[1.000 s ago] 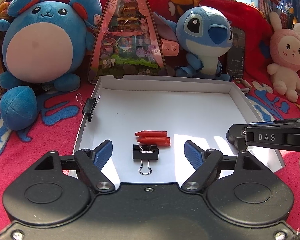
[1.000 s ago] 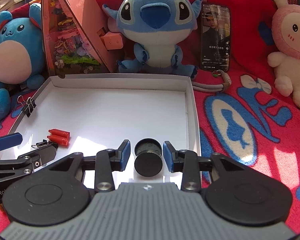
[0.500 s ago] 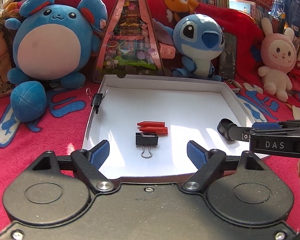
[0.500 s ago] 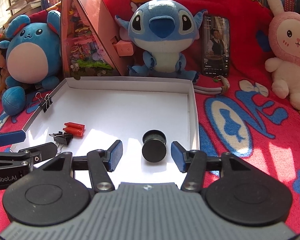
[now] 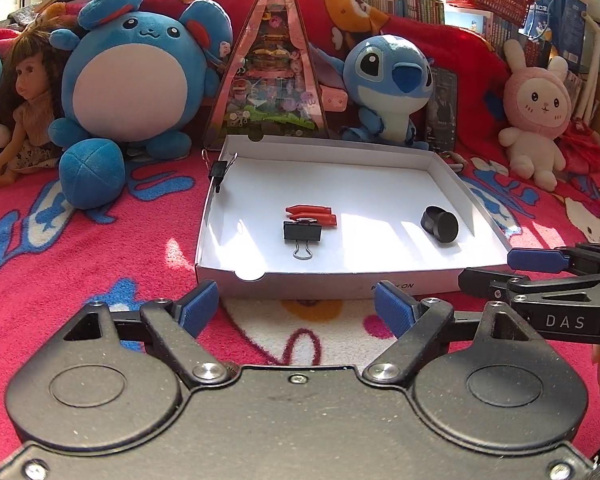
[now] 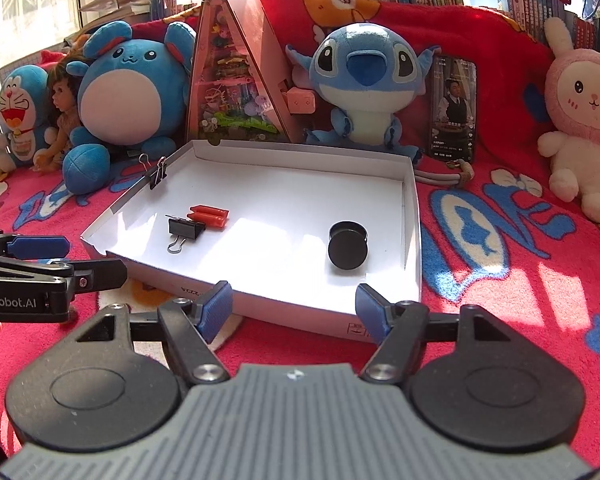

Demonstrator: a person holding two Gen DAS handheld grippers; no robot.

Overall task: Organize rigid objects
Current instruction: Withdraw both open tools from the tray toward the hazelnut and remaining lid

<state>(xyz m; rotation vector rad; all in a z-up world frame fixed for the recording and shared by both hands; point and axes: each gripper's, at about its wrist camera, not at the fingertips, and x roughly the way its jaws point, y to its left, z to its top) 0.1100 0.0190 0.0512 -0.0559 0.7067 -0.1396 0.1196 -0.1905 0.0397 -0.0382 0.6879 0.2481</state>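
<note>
A fleecy red blanket (image 5: 100, 264), printed with blue and white cartoon shapes, carries a shallow white cardboard box lid (image 6: 411, 240) in which the sorting looks largely finished, with both grippers poised outside its near wall. Inside the lid, on its smooth matte floor, lie three small hard items: a squat black cylinder (image 6: 347, 244) with a flat glossy face, tipped on its side near the right wall; a black binder clip (image 6: 185, 230) with bent wire handles, lying flat left of centre; and, touching the clip's far edge, a pair of red plastic wall plugs (image 6: 210, 215), tapered and ribbed. A second binder clip (image 6: 157, 172) is clamped upright on the lid's left rim, apparently fixture rather than cargo. No further loose rigid item shows on the blanket, so little seems left to do beyond perhaps tidying the spacing. The left gripper (image 5: 298, 307) is spread wide and empty, its blue textured pads apart above the blanket; the right gripper (image 6: 294, 310) is likewise parted, holding nothing, just short of the lid's front edge. Soft plush toys (image 6: 364, 80) line the background.
</note>
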